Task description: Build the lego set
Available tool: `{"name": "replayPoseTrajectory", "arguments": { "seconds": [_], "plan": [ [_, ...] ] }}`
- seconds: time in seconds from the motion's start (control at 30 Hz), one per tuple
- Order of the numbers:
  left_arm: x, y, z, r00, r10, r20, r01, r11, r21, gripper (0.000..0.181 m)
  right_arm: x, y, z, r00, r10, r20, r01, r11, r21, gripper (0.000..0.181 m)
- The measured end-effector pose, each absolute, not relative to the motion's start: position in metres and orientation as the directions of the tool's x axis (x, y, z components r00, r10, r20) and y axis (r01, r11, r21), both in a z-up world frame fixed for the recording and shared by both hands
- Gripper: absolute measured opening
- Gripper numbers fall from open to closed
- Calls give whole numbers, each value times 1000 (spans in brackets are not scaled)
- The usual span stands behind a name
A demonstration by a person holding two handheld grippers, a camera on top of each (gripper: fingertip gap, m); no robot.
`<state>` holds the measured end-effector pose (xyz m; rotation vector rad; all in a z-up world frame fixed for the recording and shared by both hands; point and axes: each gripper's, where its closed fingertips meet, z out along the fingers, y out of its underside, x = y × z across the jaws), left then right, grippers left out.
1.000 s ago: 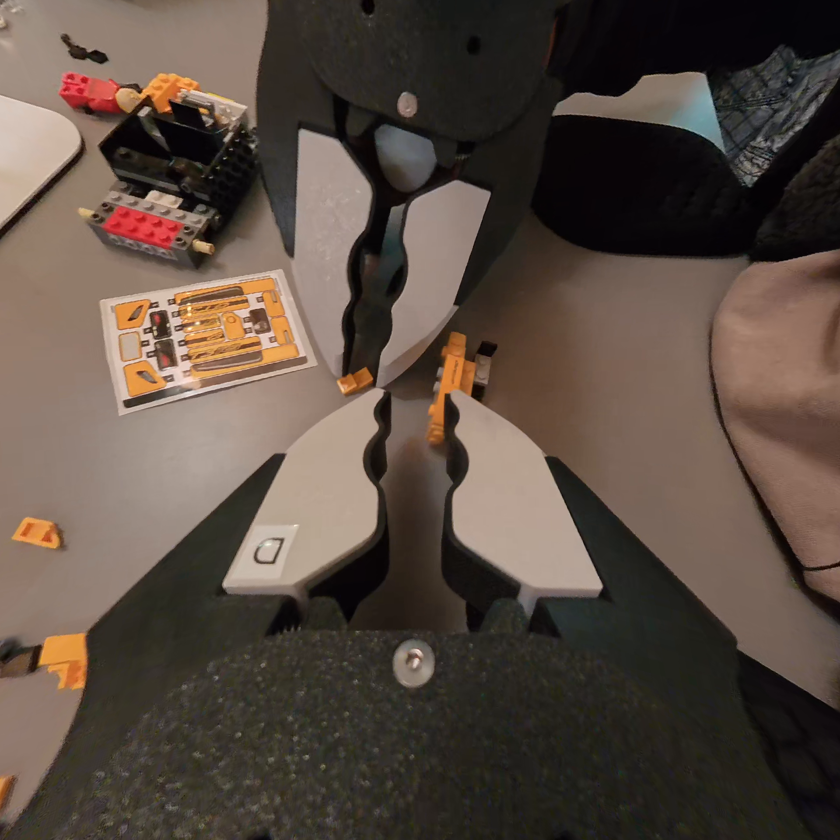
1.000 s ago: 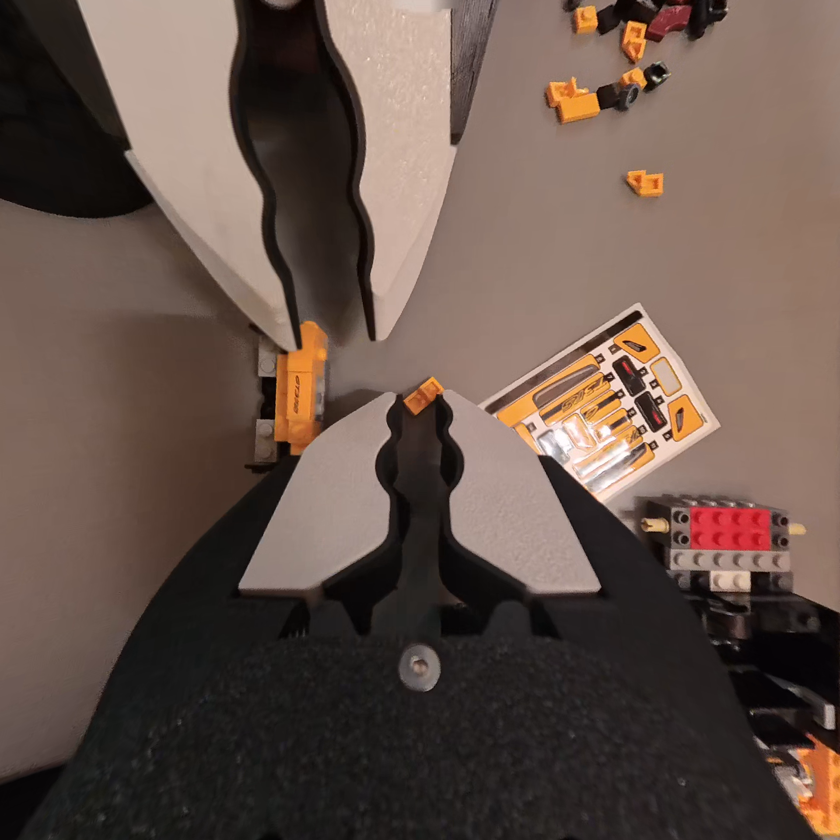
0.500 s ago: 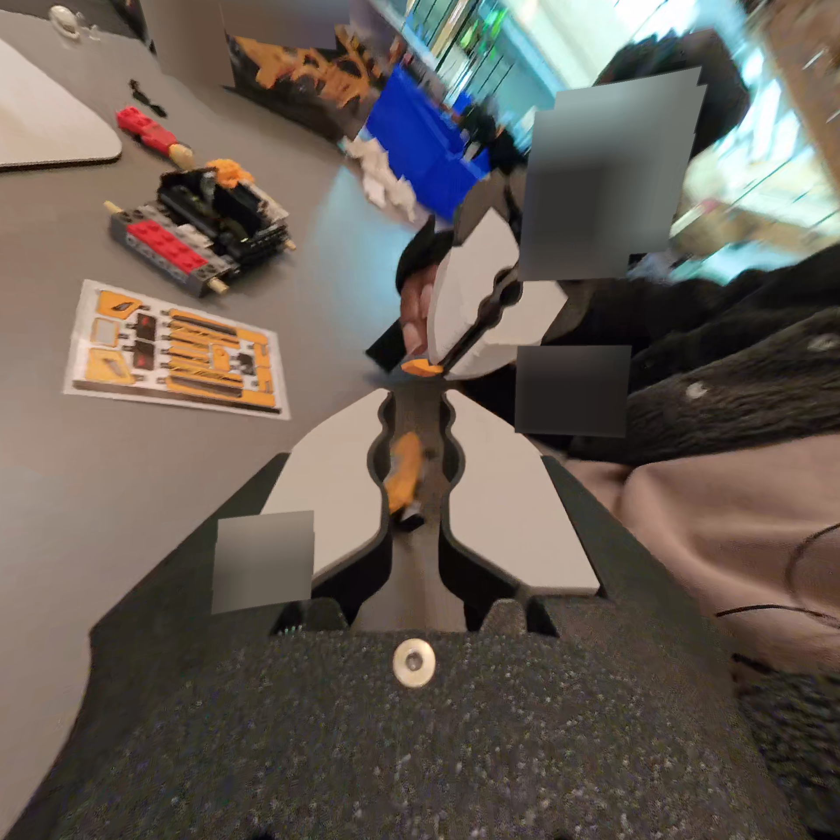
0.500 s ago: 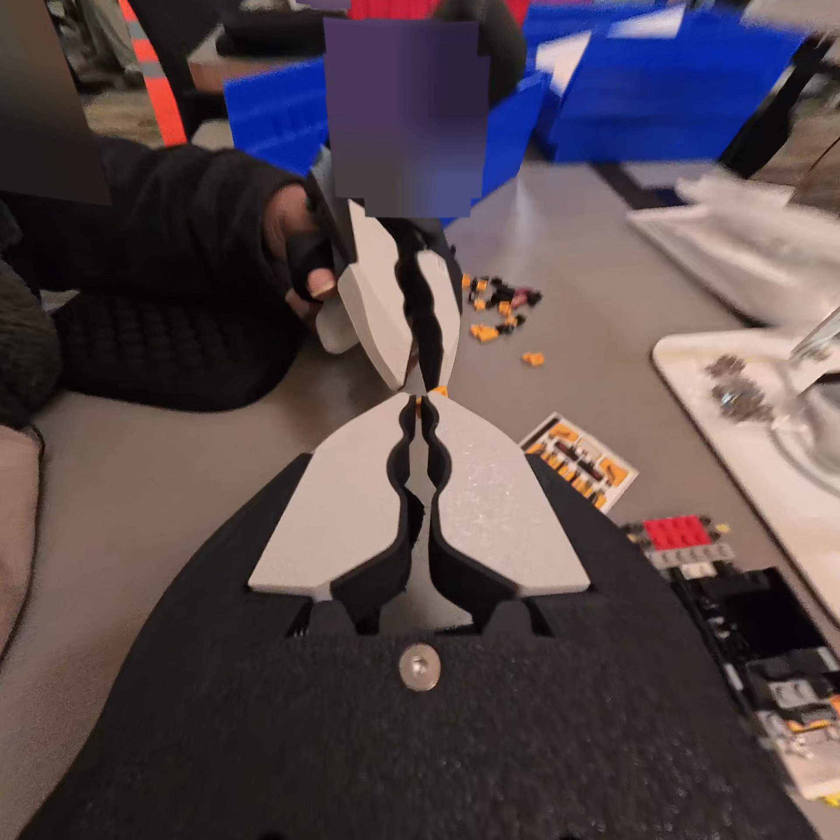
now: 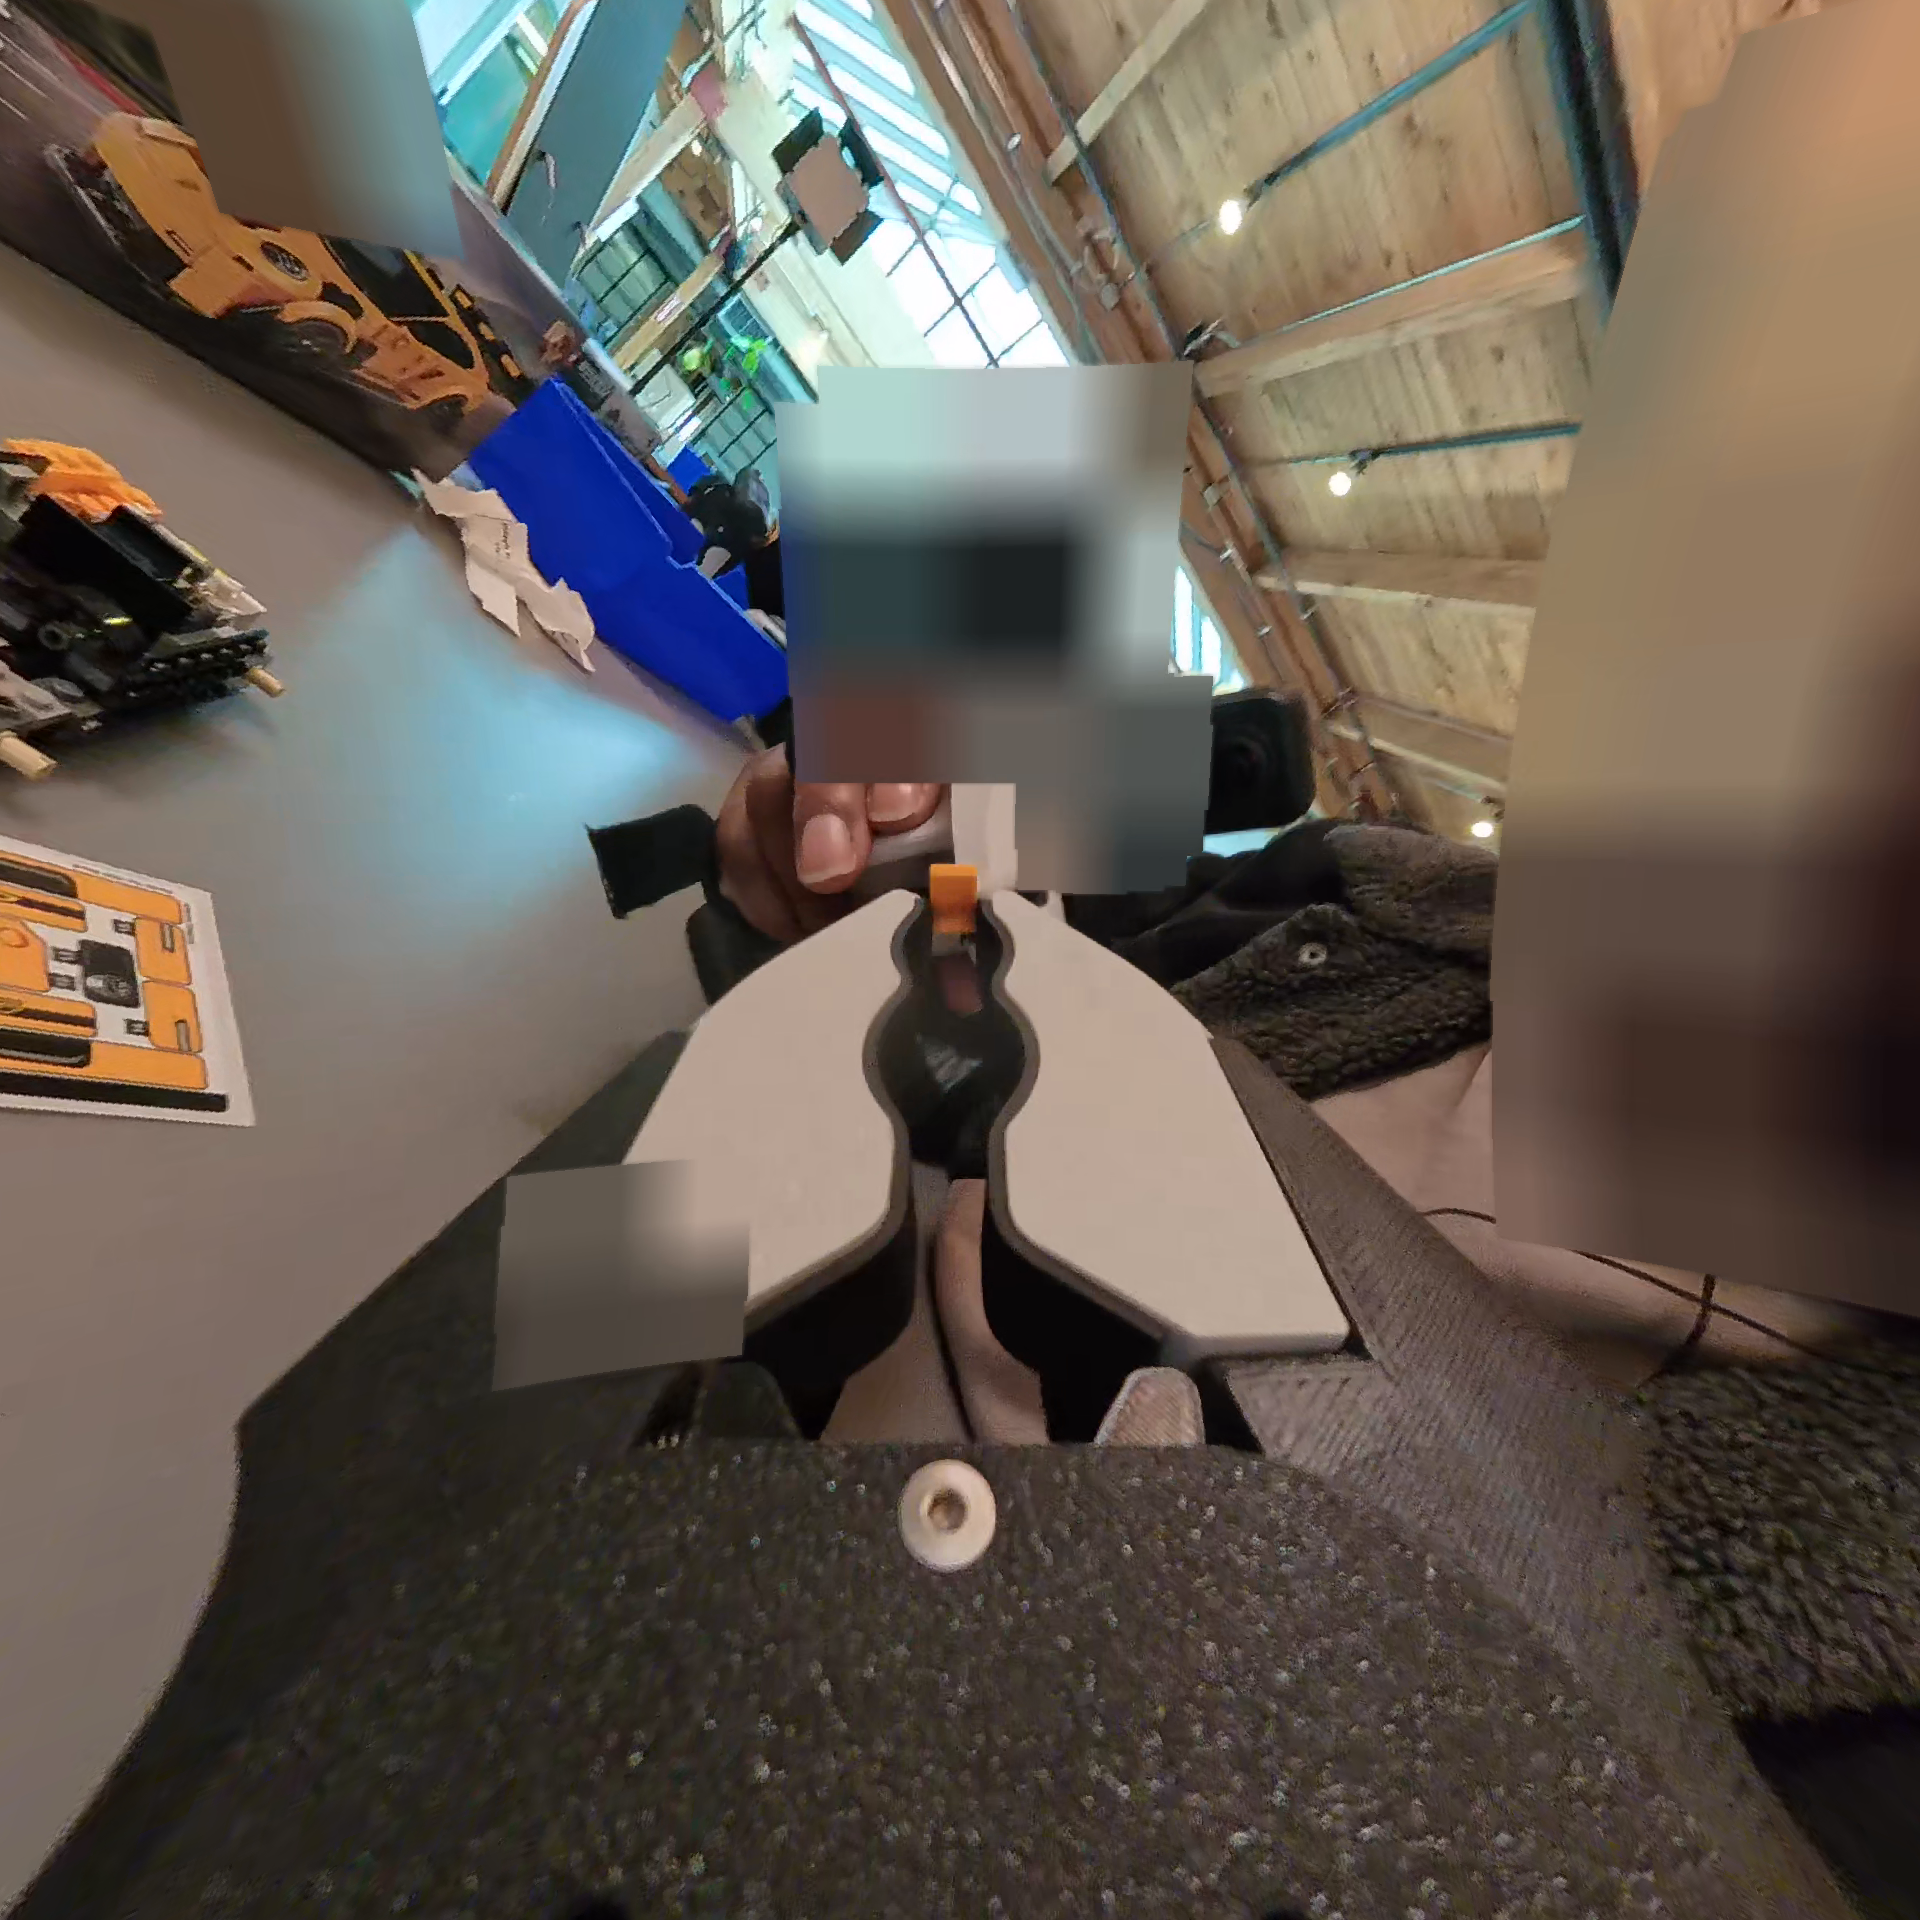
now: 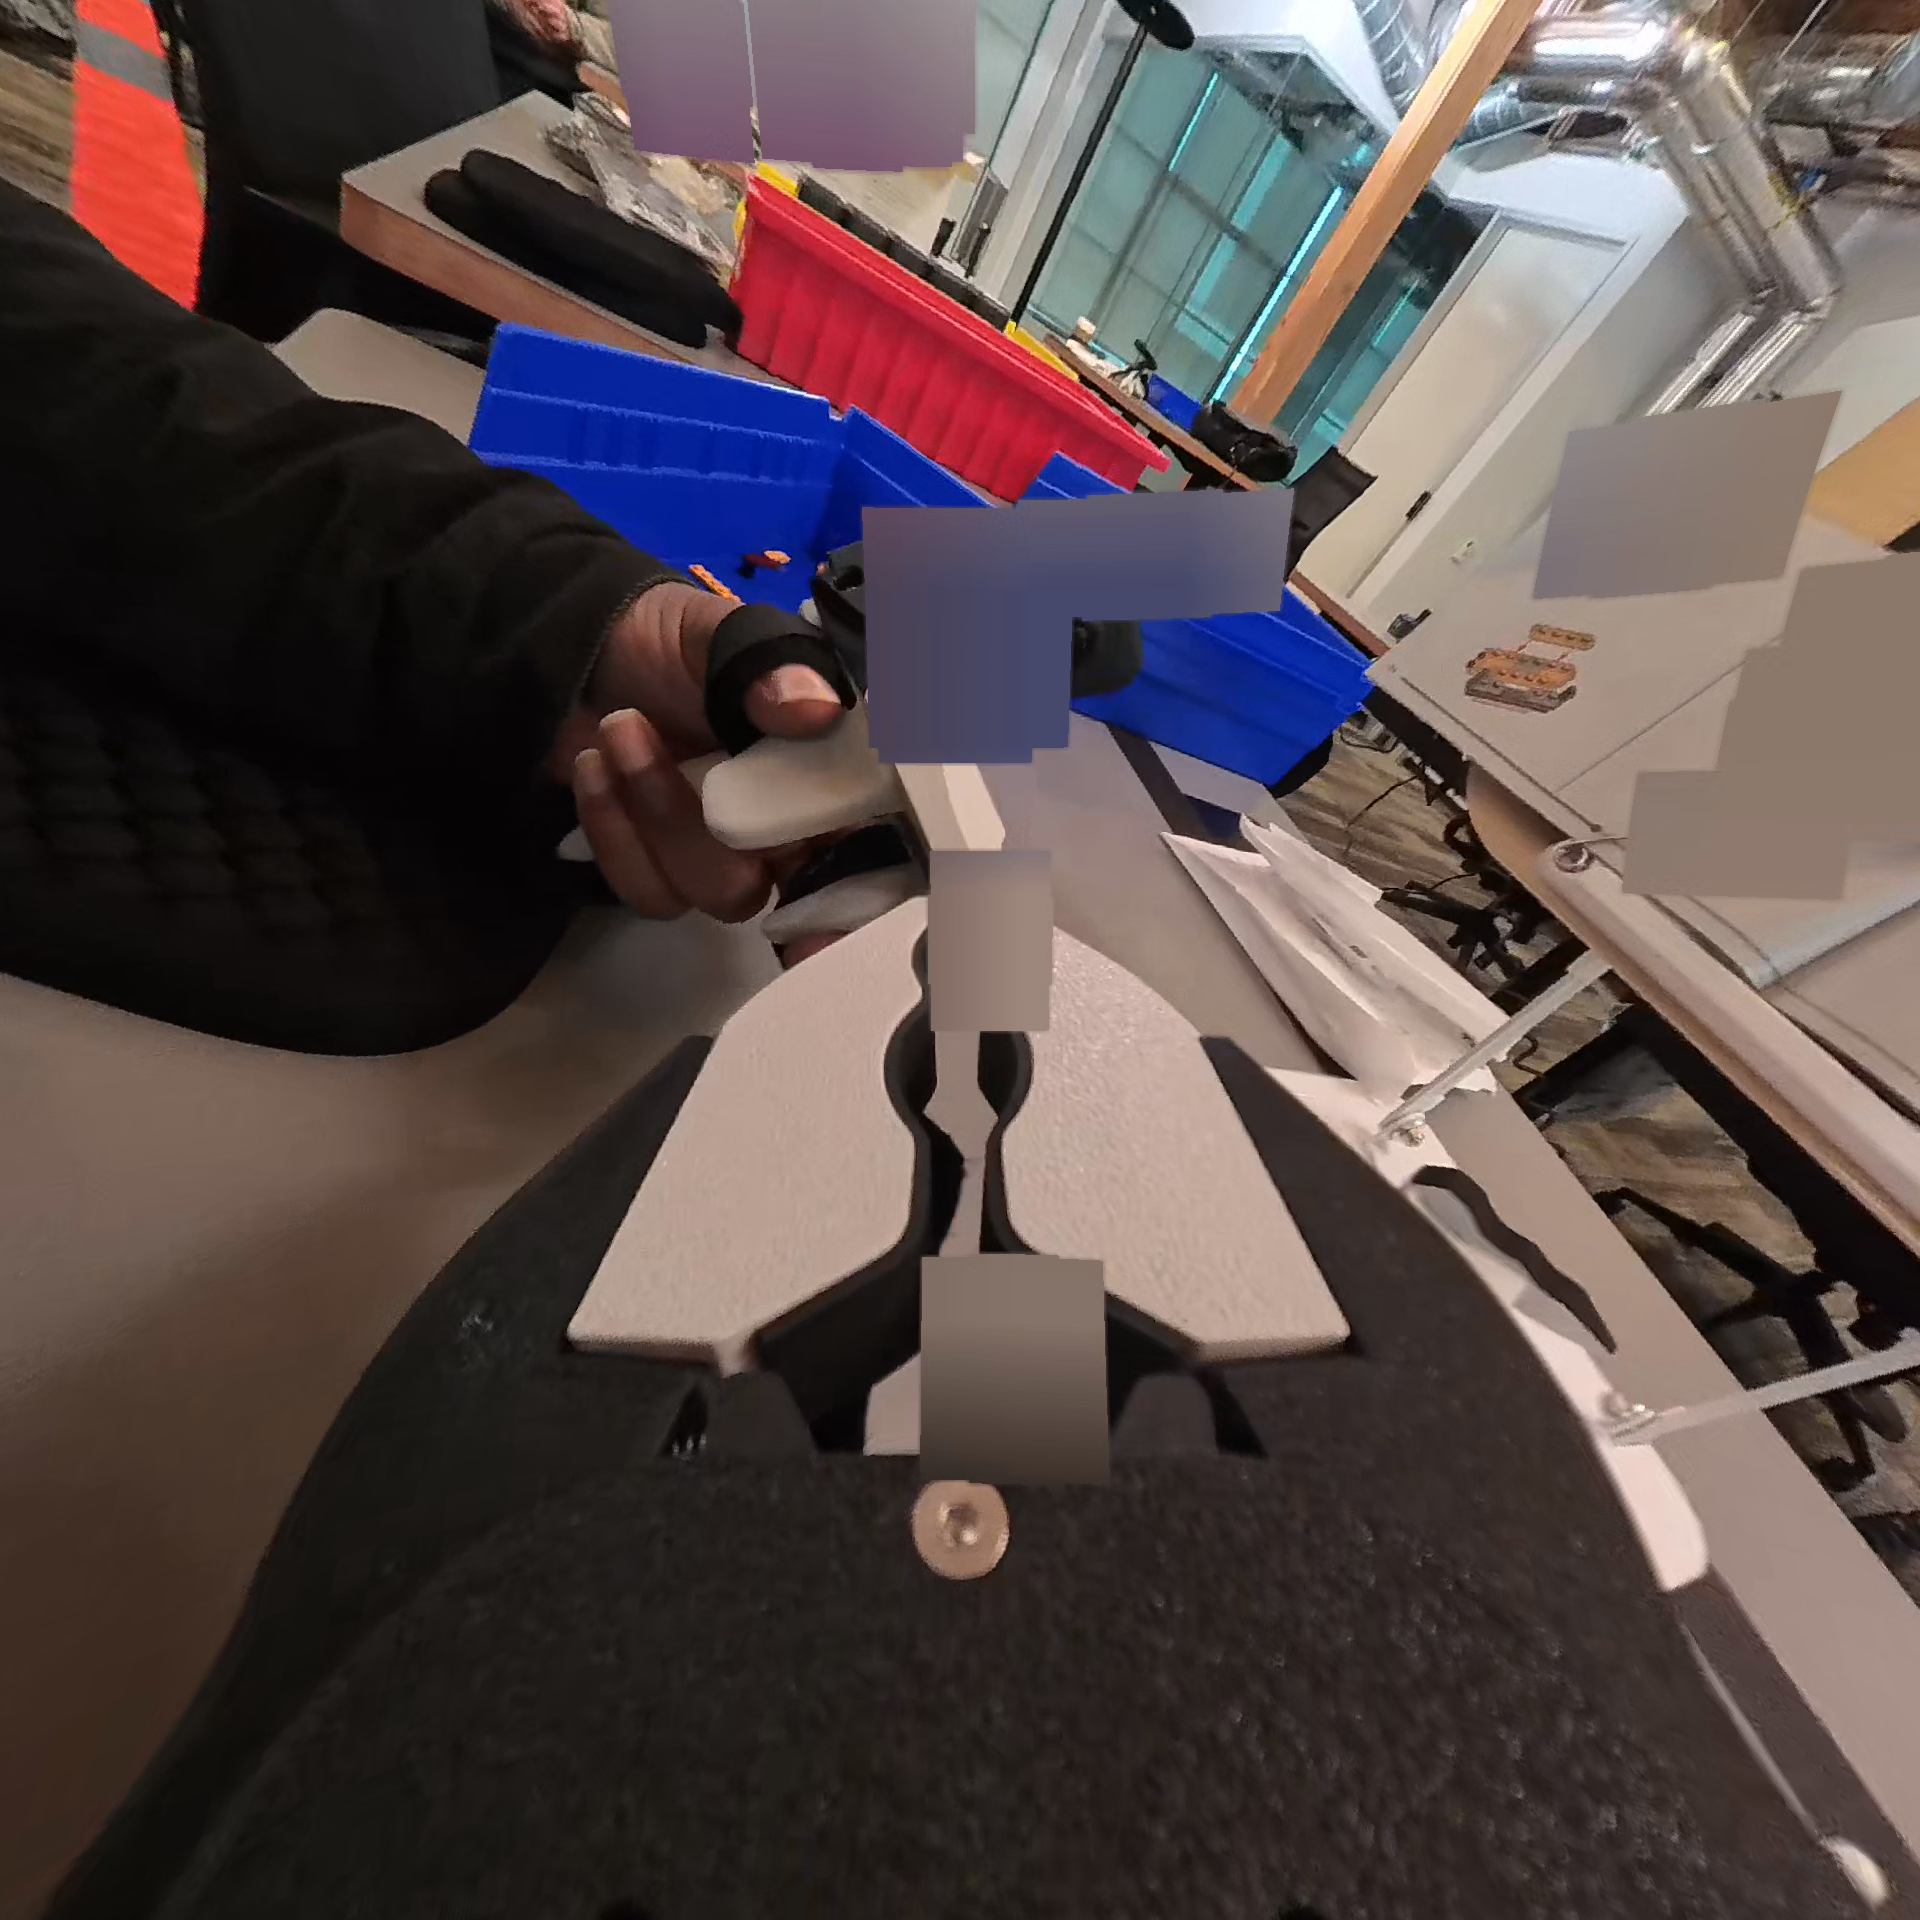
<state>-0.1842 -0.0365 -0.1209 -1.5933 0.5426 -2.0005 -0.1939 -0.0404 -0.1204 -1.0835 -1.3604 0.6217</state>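
Note:
My left gripper (image 5: pixel 953 914) is shut on an orange-and-grey lego sub-assembly (image 5: pixel 953 894), whose orange end sticks out between the fingertips. It is held up off the grey table (image 5: pixel 416 831). My right gripper (image 6: pixel 982 956) faces it at close range. Its jaws stand almost closed, and a patch hides the tips and the small orange piece. A person's hand (image 5: pixel 821 842) holds the right gripper, and another hand (image 6: pixel 665 790) holds the left one. The black partly built lego model (image 5: pixel 114 592) and the orange sticker sheet (image 5: pixel 104 997) lie on the table at the left.
Blue bins (image 6: pixel 665 447) and a red bin (image 6: pixel 914 343) stand at the back of the table. The set's box (image 5: pixel 291 291) and crumpled paper (image 5: pixel 520 582) are near them. White paper (image 6: pixel 1330 935) lies at the right. A dark fleece sleeve (image 6: pixel 260 623) rests on the left. The tips of both grippers are at nearly the same place.
My left gripper closed on the orange-and-grey sub-assembly and lifted it off the table. Both grippers rose and tilted up from looking down, and now face each other tip to tip.

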Motion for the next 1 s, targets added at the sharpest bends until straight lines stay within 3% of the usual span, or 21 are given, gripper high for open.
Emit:
{"name": "replayPoseTrajectory", "arguments": {
  "seconds": [0.2,0.4,0.53,0.73,0.9,1.0],
  "plan": [
    [-176,-53,-144,24,-813,582,-100,-582,-807,7,-181,-51,-121,-94,926,365,320,376,-870,15],
    [-165,-85,-156,-60,-837,544,-268,-511,-817,7,-176,-79,-143,-466,753,465,434,652,-621,20],
    [-164,-96,-155,-113,-830,546,-300,-495,-815,8,-173,-89,-156,-564,681,467,419,724,-549,18],
    [-166,-94,-154,-135,-797,589,-274,-542,-795,8,-177,-90,-151,-472,655,590,361,754,-548,8],
    [-171,-77,-133,-156,-768,621,-104,-612,-784,8,-178,-71,-131,-129,740,660,341,658,-671,7],
    [-175,-67,-122,-170,-752,637,-14,-644,-765,17,-177,-64,-125,51,711,702,323,653,-685,7]
  ]
}}
